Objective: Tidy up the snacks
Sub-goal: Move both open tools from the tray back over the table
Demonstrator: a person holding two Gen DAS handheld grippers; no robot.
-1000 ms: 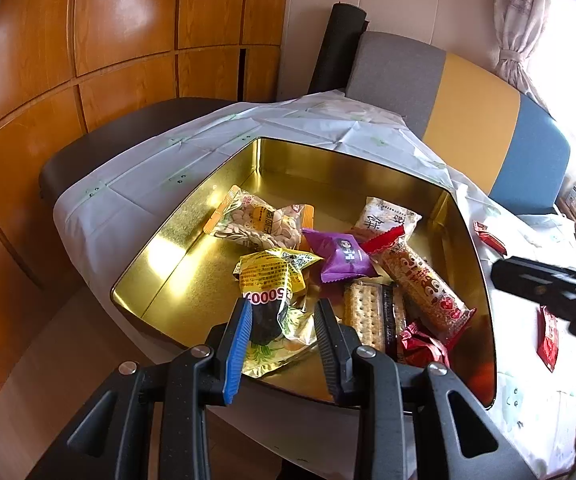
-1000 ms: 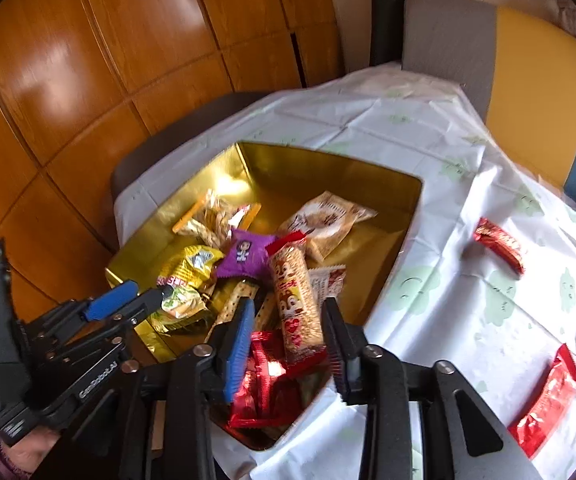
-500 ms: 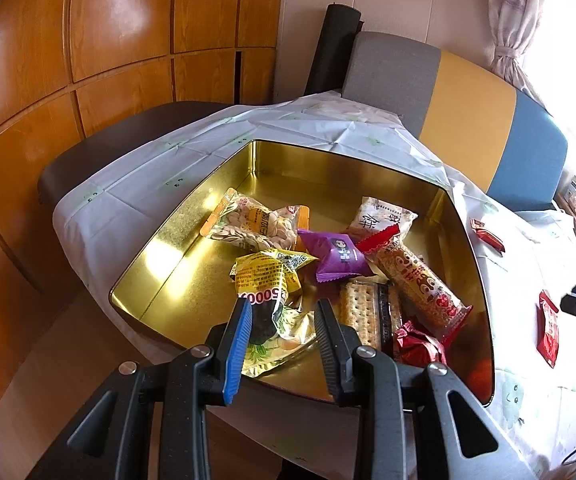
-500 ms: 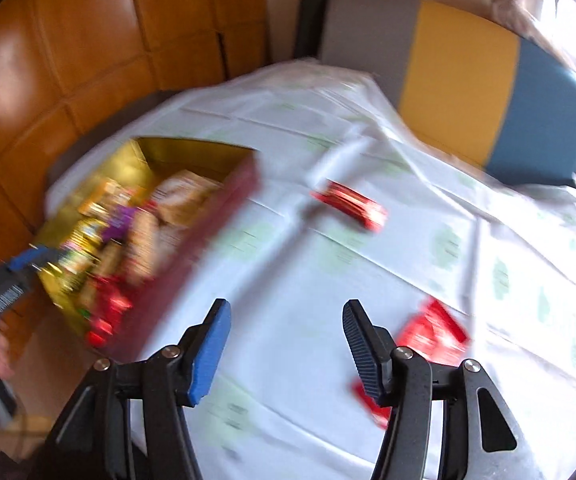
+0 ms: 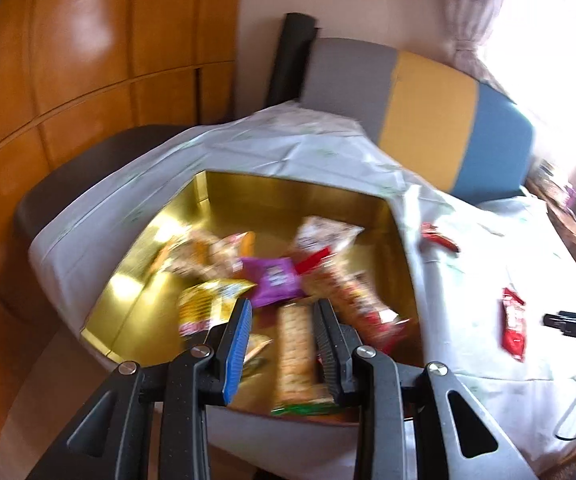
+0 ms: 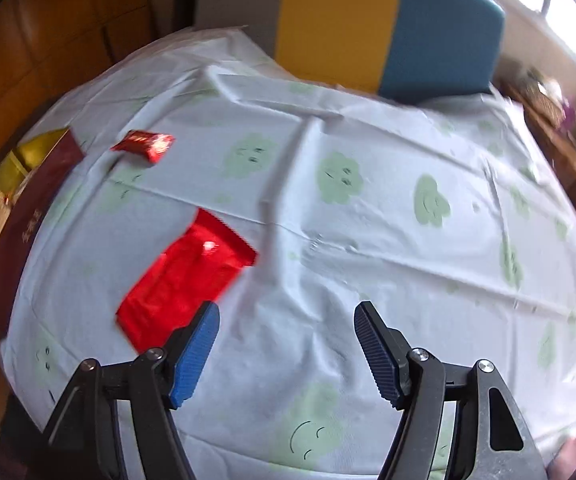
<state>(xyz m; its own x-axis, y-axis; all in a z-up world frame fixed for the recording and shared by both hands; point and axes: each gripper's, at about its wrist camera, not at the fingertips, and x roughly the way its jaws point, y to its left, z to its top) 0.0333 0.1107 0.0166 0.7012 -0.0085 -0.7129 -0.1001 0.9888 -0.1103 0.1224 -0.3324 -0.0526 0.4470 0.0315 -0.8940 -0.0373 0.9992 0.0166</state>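
Observation:
A gold tin box (image 5: 288, 200) on the white tablecloth holds several snack packets, among them a purple packet (image 5: 274, 280), a yellow packet (image 5: 208, 304) and a cracker pack (image 5: 295, 356). My left gripper (image 5: 284, 320) is open and empty, hovering above the box's near edge, over the cracker pack. My right gripper (image 6: 288, 332) is open and empty just above the cloth, with a large red packet (image 6: 188, 276) lying just ahead to the left of its left finger. A smaller red candy (image 6: 144, 144) lies farther off near the box's dark red outer wall (image 6: 28, 224).
Two red packets (image 5: 513, 328) (image 5: 439, 236) lie on the cloth right of the box in the left wrist view. A grey, yellow and blue chair back (image 6: 347, 20) stands behind the table. Wood panelling (image 5: 88, 60) is at the left. The cloth has green smiley prints.
My right gripper has swung from over the box rightward to the open cloth, dropped close to the large red packet, and opened wider. My left gripper has shifted slightly right over the box.

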